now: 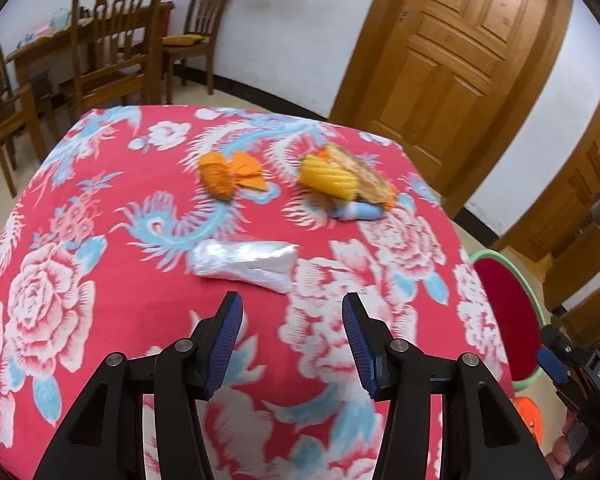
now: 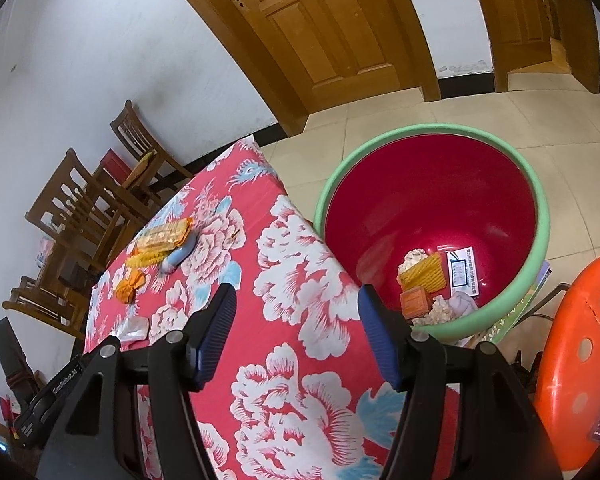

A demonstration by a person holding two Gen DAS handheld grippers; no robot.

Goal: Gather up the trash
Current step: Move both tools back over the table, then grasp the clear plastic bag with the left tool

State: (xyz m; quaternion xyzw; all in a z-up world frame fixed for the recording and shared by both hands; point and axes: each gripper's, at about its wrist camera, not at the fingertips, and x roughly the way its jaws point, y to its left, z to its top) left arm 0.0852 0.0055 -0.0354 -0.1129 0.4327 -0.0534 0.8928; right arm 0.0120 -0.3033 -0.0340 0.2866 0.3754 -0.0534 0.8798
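Left wrist: table edge (image 1: 466, 256) beside bin (image 1: 508, 308)

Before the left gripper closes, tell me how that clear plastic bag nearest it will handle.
The clear plastic bag looks thin and crumpled, so it is probably floppy and very light. Its glossy film may slip between the pads. Lying flat on the tablecloth, it seems unlikely to roll.

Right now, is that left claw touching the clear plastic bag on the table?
Apart. In the left wrist view the left gripper stands open with nothing between its fingers, and a strip of red tablecloth shows between the fingertips and the clear plastic bag.
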